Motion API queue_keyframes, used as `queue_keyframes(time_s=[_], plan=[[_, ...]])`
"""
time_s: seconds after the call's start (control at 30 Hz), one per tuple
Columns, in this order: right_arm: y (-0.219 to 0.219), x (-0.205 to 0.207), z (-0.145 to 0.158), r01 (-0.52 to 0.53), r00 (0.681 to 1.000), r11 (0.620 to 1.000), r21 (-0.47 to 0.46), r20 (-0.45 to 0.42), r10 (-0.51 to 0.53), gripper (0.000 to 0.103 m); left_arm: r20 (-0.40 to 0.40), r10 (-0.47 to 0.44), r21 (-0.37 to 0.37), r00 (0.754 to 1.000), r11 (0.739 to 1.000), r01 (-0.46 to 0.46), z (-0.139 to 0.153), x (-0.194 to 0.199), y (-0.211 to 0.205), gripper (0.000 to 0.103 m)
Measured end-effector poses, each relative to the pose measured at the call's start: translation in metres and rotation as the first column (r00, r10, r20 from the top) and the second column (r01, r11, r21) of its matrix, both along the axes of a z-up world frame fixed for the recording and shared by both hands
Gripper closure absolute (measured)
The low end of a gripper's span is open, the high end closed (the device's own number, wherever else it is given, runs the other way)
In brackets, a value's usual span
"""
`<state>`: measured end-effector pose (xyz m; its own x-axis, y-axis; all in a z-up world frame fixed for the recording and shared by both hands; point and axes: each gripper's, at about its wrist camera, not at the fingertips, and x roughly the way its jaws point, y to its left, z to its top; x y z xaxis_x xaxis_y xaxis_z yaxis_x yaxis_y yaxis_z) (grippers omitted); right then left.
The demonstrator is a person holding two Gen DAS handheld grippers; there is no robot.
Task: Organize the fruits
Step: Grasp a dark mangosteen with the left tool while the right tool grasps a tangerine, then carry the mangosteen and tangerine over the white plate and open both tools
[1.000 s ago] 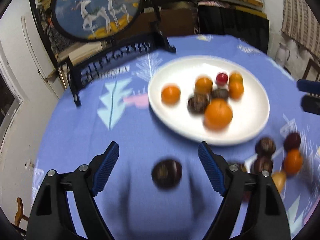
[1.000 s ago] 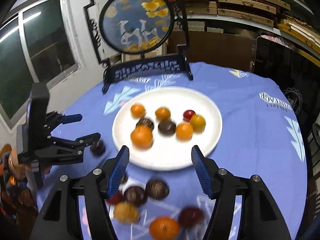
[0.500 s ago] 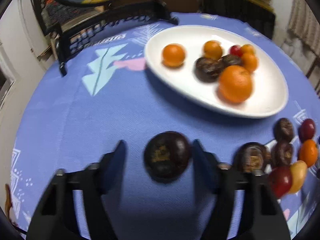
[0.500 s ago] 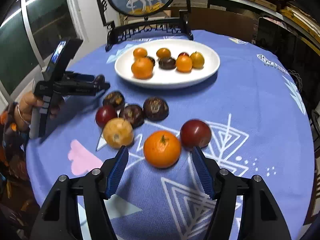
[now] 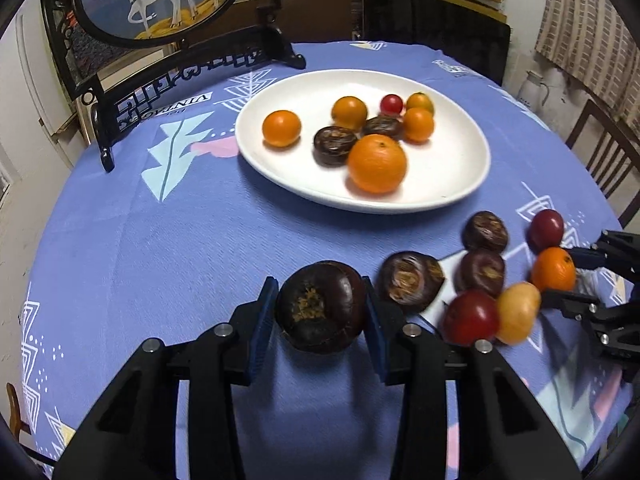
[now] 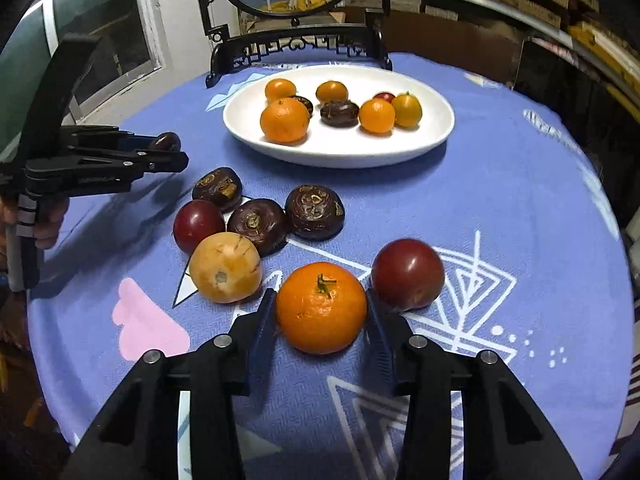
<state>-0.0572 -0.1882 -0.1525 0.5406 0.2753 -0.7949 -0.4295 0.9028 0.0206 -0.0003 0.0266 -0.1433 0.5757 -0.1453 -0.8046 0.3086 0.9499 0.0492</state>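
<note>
Both claws have come down onto the loose fruit since the earlier frames, and their jaws have just been closing. Left claw (image 5: 321,307): blue pads pressed against both sides of a dark brown fruit (image 5: 320,306), which sits on the blue tablecloth (image 5: 160,240) of the table. Right claw (image 6: 321,307): pads against both sides of a small orange (image 6: 321,307), also resting on the cloth.

Container: one white plate (image 6: 432,136) stands towards the far side of the table, in front of a black ornamental stand (image 6: 298,42). Contents: one large orange (image 6: 285,119), four smaller orange fruits, two dark brown fruits and one small red fruit (image 5: 391,104).

Loose on the cloth, outside the plate: a yellow-brown fruit (image 6: 225,267) just beside the gripped orange, a dark red fruit (image 6: 407,274) at its other side, a second red fruit (image 6: 199,225), and three dark brown fruits clustered behind them.

A hand (image 6: 48,224) holding the left claw's handle shows at the edge of the right wrist view.
</note>
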Motion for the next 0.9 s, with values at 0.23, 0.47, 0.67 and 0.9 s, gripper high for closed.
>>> queue_keyframes(time_s=[0.23,0.47,0.67,0.9], plan=[[-0.003,-0.011,0.021,0.003,0.998,1.000,0.025,0.058,-0.004,0.059,0.037,-0.010,0.004,0.999,1.000,0.010,0.016,-0.014,-0.012,0.063],[0.010,-0.008,0.043,-0.028,0.994,0.998,0.052,0.103,0.022,0.059,0.085,0.012,0.017,0.996,1.000,-0.013,0.035,-0.015,-0.027,0.063],[0.019,0.005,0.083,-0.038,0.979,0.995,0.089,0.201,0.019,0.059,0.145,0.066,0.016,0.987,0.998,-0.069,0.055,-0.003,-0.033,0.063],[0.020,0.032,0.111,-0.014,0.964,0.989,0.146,0.266,-0.025,0.059,0.178,0.127,-0.010,0.976,0.992,-0.127,0.068,0.019,-0.035,0.063]])
